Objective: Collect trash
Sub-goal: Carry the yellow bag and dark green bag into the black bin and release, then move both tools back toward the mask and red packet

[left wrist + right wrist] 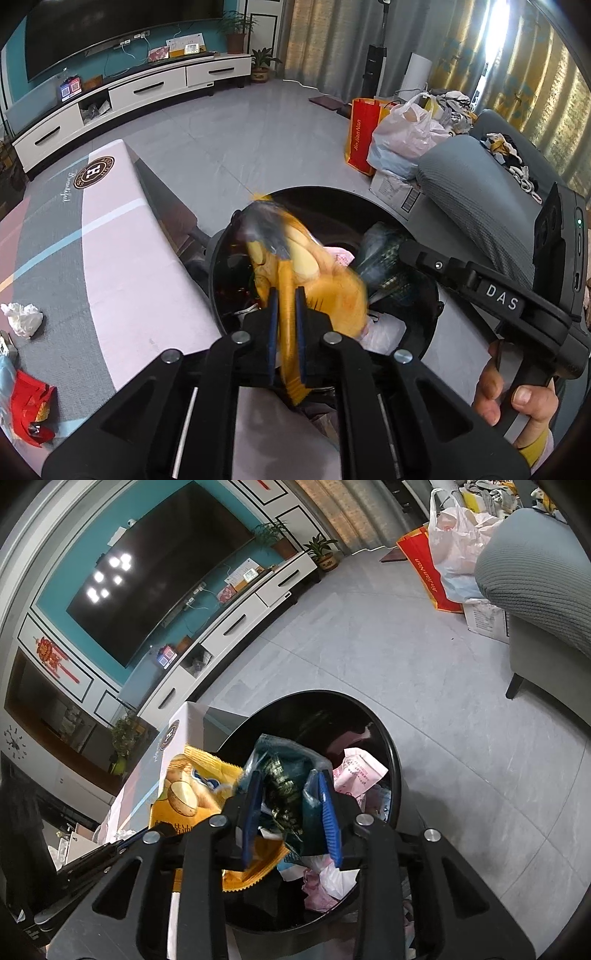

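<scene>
A round black trash bin (pixel 433 317) (pixel 392 746) stands on the floor beside the table and holds several wrappers. A yellow chip bag (pixel 332 291) (pixel 184 794) hangs blurred over the bin's rim. One edge of it runs between the blue pads of my left gripper (pixel 286 295), whose pads stand a narrow gap apart. In the right wrist view my right gripper (pixel 288 786) is shut on a crumpled dark green wrapper (pixel 280 790), which hangs over the bin's mouth. That gripper (pixel 404 249) also shows in the left wrist view, held by a person's hand (pixel 517 398).
The low table under a grey and pink mat (pixel 129 258) lies left of the bin. A crumpled white tissue (pixel 24 319) and a red wrapper (pixel 31 406) rest on it. A grey sofa (pixel 461 206), plastic bags (pixel 402 136) and a TV cabinet (pixel 129 92) ring the tiled floor.
</scene>
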`<action>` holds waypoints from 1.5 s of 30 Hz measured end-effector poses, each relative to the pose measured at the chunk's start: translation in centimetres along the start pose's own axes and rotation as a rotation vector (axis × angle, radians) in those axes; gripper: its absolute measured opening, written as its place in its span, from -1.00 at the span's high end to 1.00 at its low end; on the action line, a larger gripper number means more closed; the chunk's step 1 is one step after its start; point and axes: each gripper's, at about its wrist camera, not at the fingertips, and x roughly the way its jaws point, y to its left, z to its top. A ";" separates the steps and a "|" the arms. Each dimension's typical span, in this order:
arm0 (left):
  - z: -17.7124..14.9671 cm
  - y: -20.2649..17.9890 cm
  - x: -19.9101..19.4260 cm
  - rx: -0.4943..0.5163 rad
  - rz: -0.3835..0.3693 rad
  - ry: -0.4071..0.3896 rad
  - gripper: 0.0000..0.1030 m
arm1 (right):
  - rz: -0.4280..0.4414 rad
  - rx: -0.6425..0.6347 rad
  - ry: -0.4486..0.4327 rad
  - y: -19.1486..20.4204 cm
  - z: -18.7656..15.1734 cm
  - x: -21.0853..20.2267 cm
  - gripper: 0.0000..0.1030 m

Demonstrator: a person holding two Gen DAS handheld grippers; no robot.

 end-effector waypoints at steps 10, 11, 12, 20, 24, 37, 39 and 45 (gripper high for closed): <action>-0.6 0.3 -1.7 -0.002 0.007 -0.030 0.05 | 0.006 -0.012 -0.006 0.5 -0.1 -1.3 0.17; -0.8 0.4 -2.1 -0.003 0.010 -0.036 -0.02 | 0.009 -0.018 -0.005 0.7 -0.2 -1.6 0.16; -1.0 0.5 -2.5 -0.004 0.016 -0.043 -0.14 | 0.011 -0.023 -0.004 0.8 -0.2 -1.9 0.13; -3.1 1.8 -6.2 -0.045 0.061 -0.076 -0.69 | 0.024 -0.083 0.014 3.1 -1.7 -4.3 -0.22; -4.4 2.7 -8.3 -0.082 0.096 -0.094 -0.84 | 0.012 -0.125 0.024 4.7 -2.6 -5.3 -0.43; -11.2 8.1 -15.3 -0.253 0.183 -0.127 -0.93 | 0.012 -0.326 0.141 10.6 -7.0 -6.2 -0.64; -13.0 9.8 -16.4 -0.305 0.198 -0.122 -0.93 | 0.017 -0.378 0.178 11.9 -8.1 -5.9 -0.64; -18.2 15.1 -19.0 -0.470 0.264 -0.100 -0.93 | 0.056 -0.487 0.256 14.9 -10.9 -5.3 -0.64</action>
